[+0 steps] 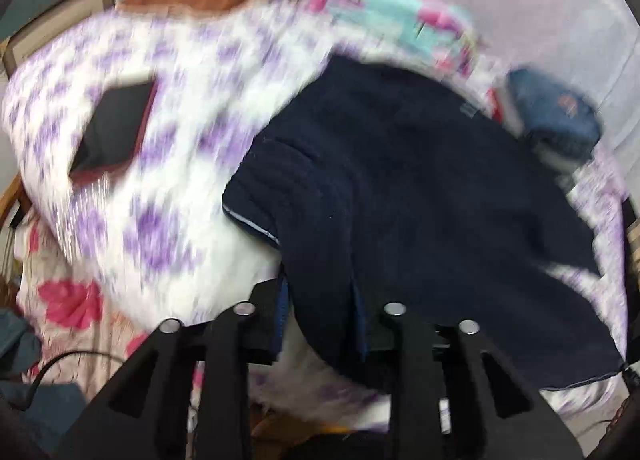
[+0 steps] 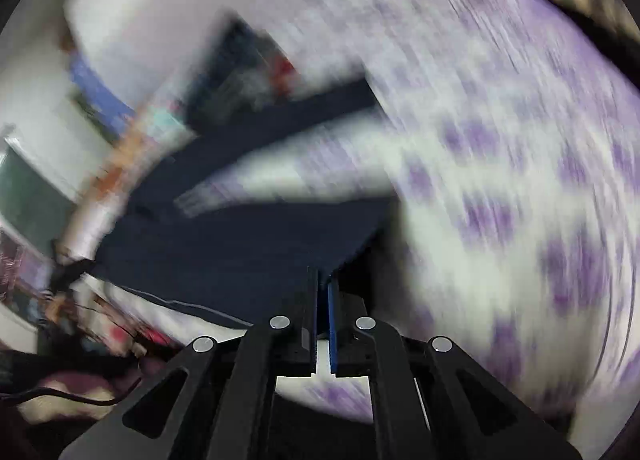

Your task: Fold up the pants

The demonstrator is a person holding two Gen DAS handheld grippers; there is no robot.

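From the left wrist view, the navy pants (image 1: 400, 187) lie in a heap on the bed, and a fold of them runs down between the fingers of the left gripper (image 1: 320, 320), whose jaws are clamped on that cloth near the front edge of the bed. Under the pants is a white bedsheet (image 1: 168, 163) with purple flowers (everything here is smeared with blur); a dark flat case (image 1: 112, 131) lies on it to the left, well apart from the pants, and a folded stack of jeans (image 1: 560, 115) sits beyond them on the right. From the right wrist view, the right gripper (image 2: 323, 300) has its blue pads pressed almost together, pinching the near corner of the pants (image 2: 240, 244), which stretch away to the left. The flowered sheet (image 2: 520, 179) fills the right side, with a pale wall (image 2: 140, 11) behind.
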